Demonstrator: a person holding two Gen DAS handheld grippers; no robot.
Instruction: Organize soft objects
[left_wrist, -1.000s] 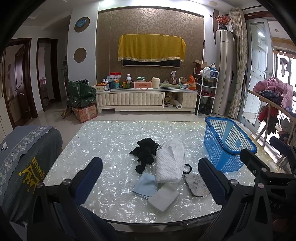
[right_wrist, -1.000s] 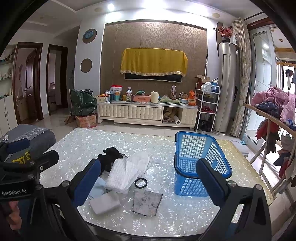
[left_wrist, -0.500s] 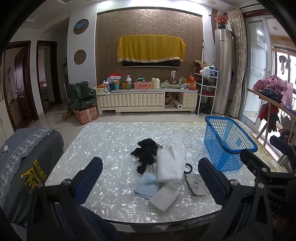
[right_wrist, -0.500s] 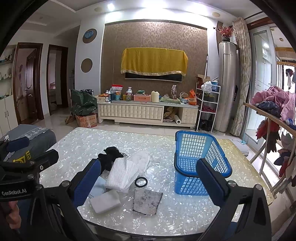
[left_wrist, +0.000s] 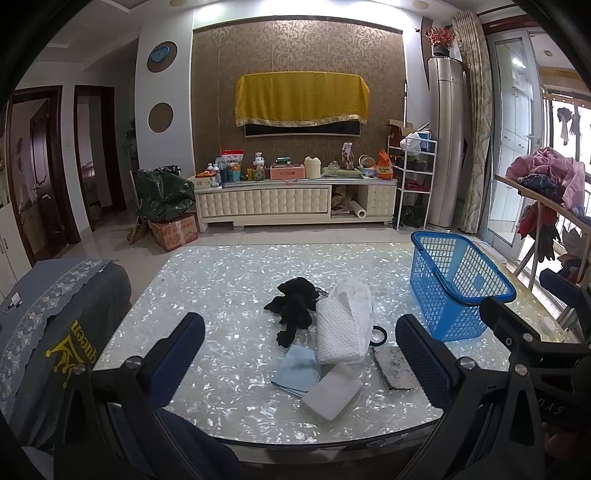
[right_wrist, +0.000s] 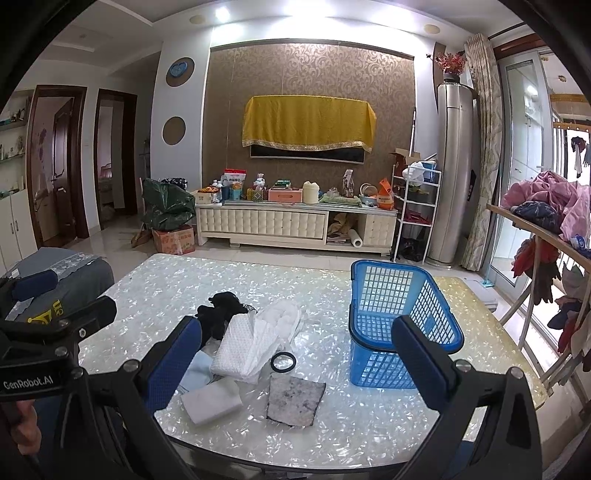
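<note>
Soft items lie in a cluster mid-table: a black cloth (left_wrist: 295, 306) (right_wrist: 221, 308), a white waffle towel (left_wrist: 341, 328) (right_wrist: 251, 341), a light blue cloth (left_wrist: 297, 369), a white sponge block (left_wrist: 332, 389) (right_wrist: 212, 400), a grey dirty pad (left_wrist: 393, 367) (right_wrist: 295, 397). A black ring (right_wrist: 283, 360) lies by the towel. An empty blue basket (left_wrist: 458, 284) (right_wrist: 399, 325) stands at the right. My left gripper (left_wrist: 301, 350) and right gripper (right_wrist: 295, 354) are both open and empty, held above the table's near edge.
The pearl-patterned table (left_wrist: 229, 280) fills the foreground. A grey covered chair (left_wrist: 48, 317) stands at its left. A clothes rack (right_wrist: 546, 236) with garments is at the right. A TV cabinet (right_wrist: 280, 221) lines the far wall.
Both views rise very slightly; the grippers stay open and nothing on the table has moved.
</note>
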